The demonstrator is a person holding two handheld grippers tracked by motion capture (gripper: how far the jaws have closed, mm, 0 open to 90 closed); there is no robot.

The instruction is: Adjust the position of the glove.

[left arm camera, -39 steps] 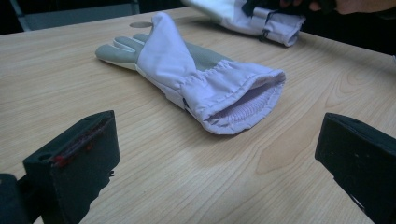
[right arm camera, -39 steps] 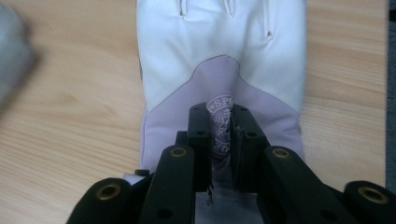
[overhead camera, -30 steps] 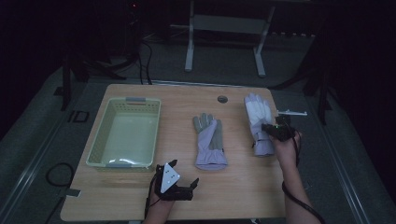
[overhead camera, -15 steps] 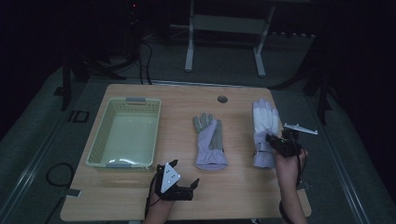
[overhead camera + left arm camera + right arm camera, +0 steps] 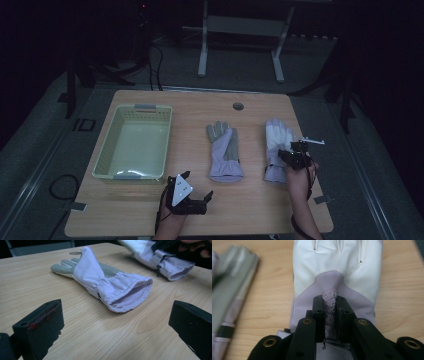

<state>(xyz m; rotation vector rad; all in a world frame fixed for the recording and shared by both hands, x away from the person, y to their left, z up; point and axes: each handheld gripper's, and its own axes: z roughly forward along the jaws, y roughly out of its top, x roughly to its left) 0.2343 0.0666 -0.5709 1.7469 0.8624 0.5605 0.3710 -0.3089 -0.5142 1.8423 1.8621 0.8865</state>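
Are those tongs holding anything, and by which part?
The right tongs pinch a fold of the right-hand glove on its back, near the cuff. The left tongs stand open, holding nothing.

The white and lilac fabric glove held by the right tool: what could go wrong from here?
1. The right tool pinches only a thin fold of the white and lilac fabric glove, so it may slip out when lifted.
2. The pale green plastic basket lies beyond the other grey-palmed glove; the dangling glove might drag it.

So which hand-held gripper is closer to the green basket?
Left. The left hand-held gripper sits just off the green basket's near right corner; the right hand-held gripper pinches the far-right glove.
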